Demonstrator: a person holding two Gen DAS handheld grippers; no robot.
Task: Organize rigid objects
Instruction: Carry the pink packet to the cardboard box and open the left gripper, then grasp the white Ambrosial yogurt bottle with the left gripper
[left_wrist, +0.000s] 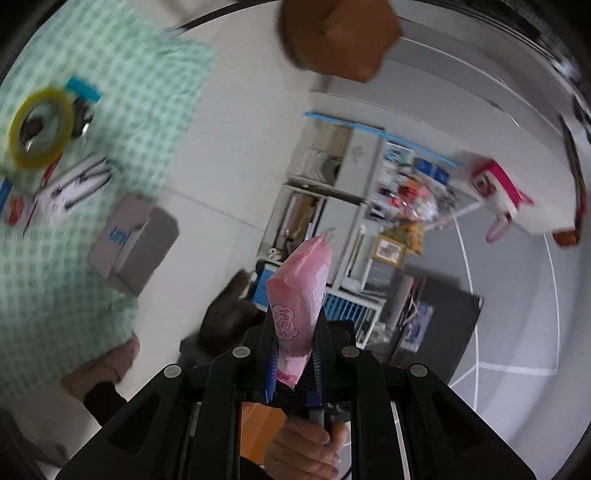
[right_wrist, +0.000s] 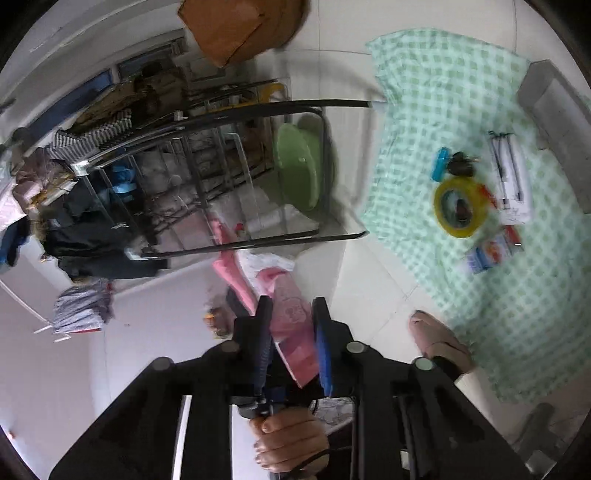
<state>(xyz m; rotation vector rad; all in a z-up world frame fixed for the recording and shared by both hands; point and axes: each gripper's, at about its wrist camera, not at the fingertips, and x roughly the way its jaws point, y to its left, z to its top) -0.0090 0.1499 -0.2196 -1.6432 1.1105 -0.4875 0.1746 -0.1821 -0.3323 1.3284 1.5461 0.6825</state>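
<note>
Pink packet (left_wrist: 299, 306) is pinched in the left gripper (left_wrist: 295, 360), sticking out ahead of the fingers. Right gripper (right_wrist: 291, 332) straddles the same packet (right_wrist: 291, 317); pad contact unclear. Looks light, thin, crinkly, probably slippery: grip the flat faces near 1 end.

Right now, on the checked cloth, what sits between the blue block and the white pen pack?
A small dark bunch, likely keys, lies between the blue block and the white pen pack; clearest in the right wrist view.

Pink packet (left_wrist: 301, 295): thin glossy plastic film (printed)
Checked cloth (right_wrist: 461, 110): soft matt fabric
Tape roll (right_wrist: 460, 208): glossy yellow plastic
</note>
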